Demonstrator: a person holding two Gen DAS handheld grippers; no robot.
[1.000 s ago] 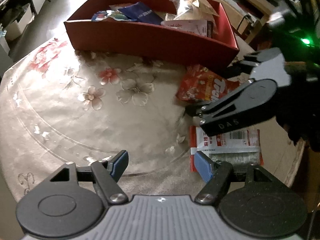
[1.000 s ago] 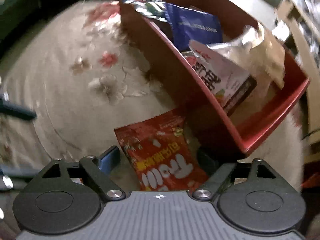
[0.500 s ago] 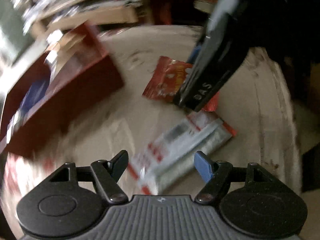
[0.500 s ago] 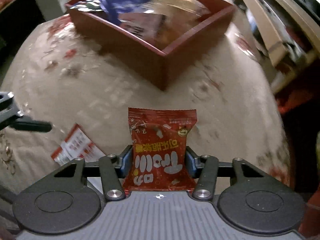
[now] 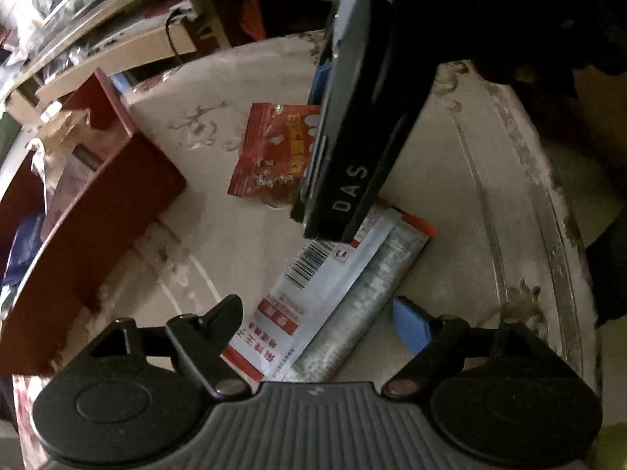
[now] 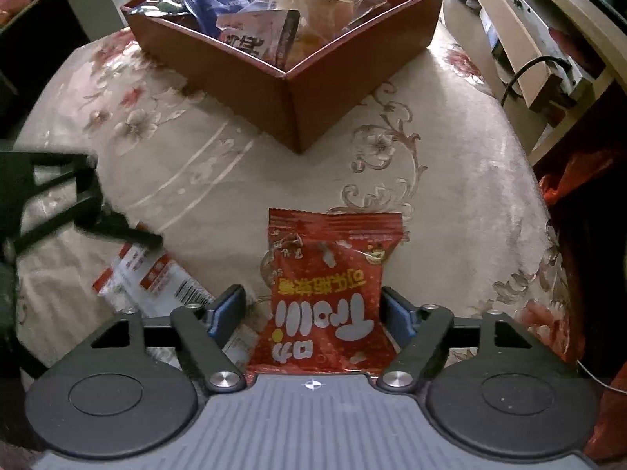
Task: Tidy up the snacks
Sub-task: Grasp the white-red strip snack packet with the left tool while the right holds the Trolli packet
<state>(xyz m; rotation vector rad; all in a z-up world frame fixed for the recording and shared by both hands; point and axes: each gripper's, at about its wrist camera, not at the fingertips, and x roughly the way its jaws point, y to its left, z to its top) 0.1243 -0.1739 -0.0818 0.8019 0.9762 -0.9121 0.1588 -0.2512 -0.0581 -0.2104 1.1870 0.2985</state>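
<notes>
**Red packet now framed by the right gripper; left gripper swung over the white one**

Red glossy plastic snack packet with white lettering [image 6: 327, 293] lies flat on the cream floral-cloth bench [image 6: 219, 180], its near end between the two blue pads of the right gripper [image 6: 313, 309]. A second ago that gripper looked along the side of the red-brown open cardboard box [image 6: 290, 90] with the packet askew in front. Half a second ago the pads sat tight to the packet's sides. Now they stand apart, a gap visible at the left pad, the right pad close to the packet's edge. Nothing clamped. Judgement: either a grip lost or a re-seat before closing; the packet is not yet secured.

Left gripper [image 5: 317, 321] has turned away from the box. It now hangs over the white-and-red flat sachet with a barcode [image 5: 333, 293], fingers apart, straddling its near end, not closed.

Meaning: both loose snacks are lined up for pickup; the box, already holding several bags, stands towards the far edge of the bench, well apart from both.

The red packet looks puffy, crinkled, sealed with serrated ends. Likely light and slippery.
</notes>
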